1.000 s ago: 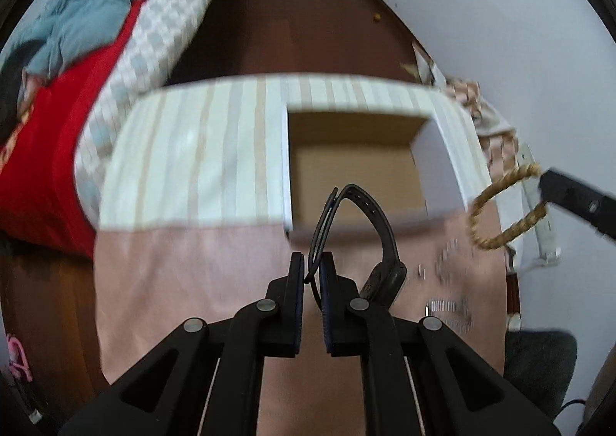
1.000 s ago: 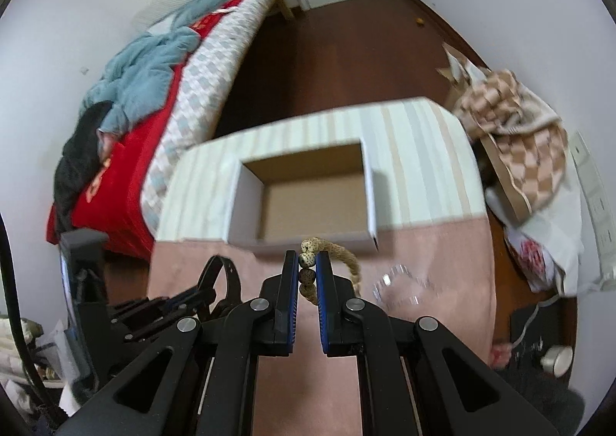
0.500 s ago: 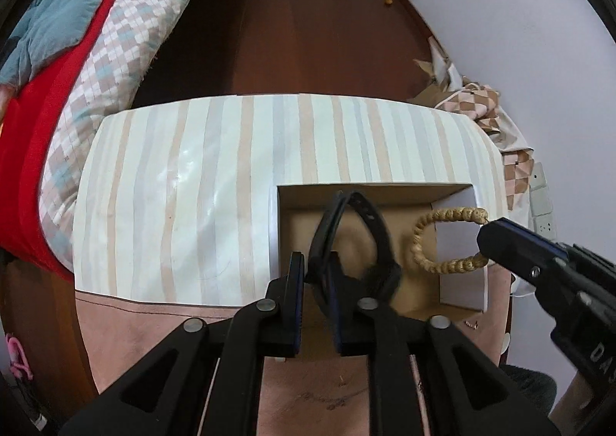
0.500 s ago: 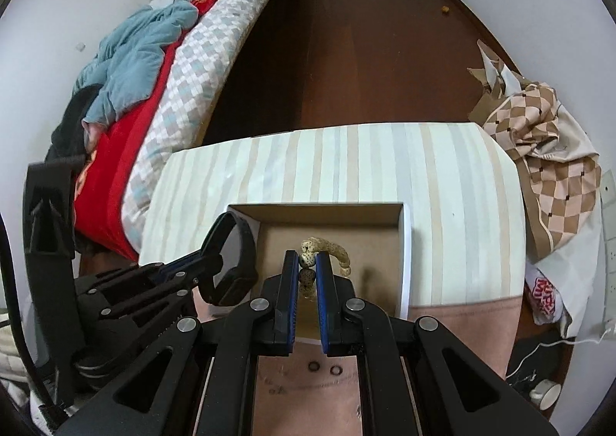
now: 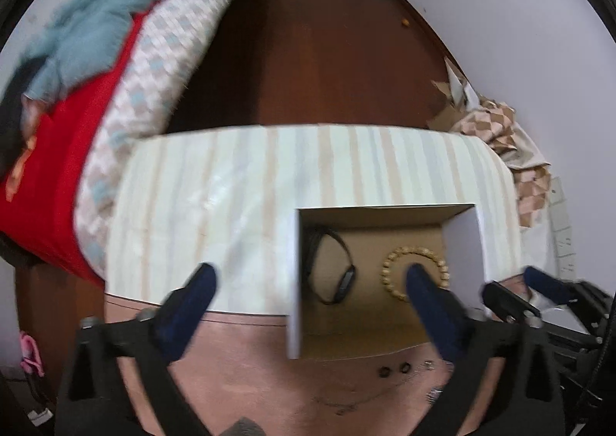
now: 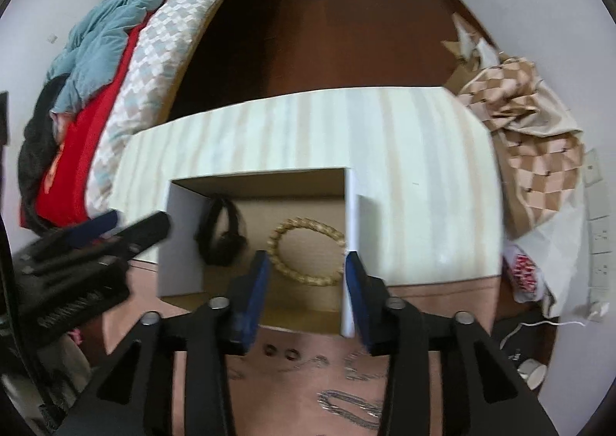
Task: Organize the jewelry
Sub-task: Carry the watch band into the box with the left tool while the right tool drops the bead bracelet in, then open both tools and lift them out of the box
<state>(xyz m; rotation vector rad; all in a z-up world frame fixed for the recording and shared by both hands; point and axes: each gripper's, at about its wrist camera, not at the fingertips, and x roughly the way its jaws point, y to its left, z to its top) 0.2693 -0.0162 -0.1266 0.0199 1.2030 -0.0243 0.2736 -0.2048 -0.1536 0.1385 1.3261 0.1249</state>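
Observation:
An open cardboard box (image 5: pixel 293 274) (image 6: pixel 181 247) with white walls stands on the table. Inside it lie a black wristband (image 5: pixel 338 274) (image 6: pixel 221 239) on the left and a tan bead bracelet (image 5: pixel 414 262) (image 6: pixel 306 255) on the right. My left gripper (image 5: pixel 308 282) is open wide and empty above the box's near left wall. My right gripper (image 6: pixel 306 270) is open and empty just above the bead bracelet. Two small dark rings (image 5: pixel 392 370) (image 6: pixel 281 352) and silver chains (image 6: pixel 346 401) lie on the pink cloth in front of the box.
The table has a striped cloth (image 5: pixel 231 185) at the back and a pink cloth (image 5: pixel 269 378) in front. A bed (image 5: pixel 96 70) stands at the left. A checked cloth on cardboard (image 6: pixel 531 135) lies at the right by the wall.
Both grippers have opened. The black wristband and the bead bracelet have dropped from them and now lie in the box. Both grippers have pulled back a little.

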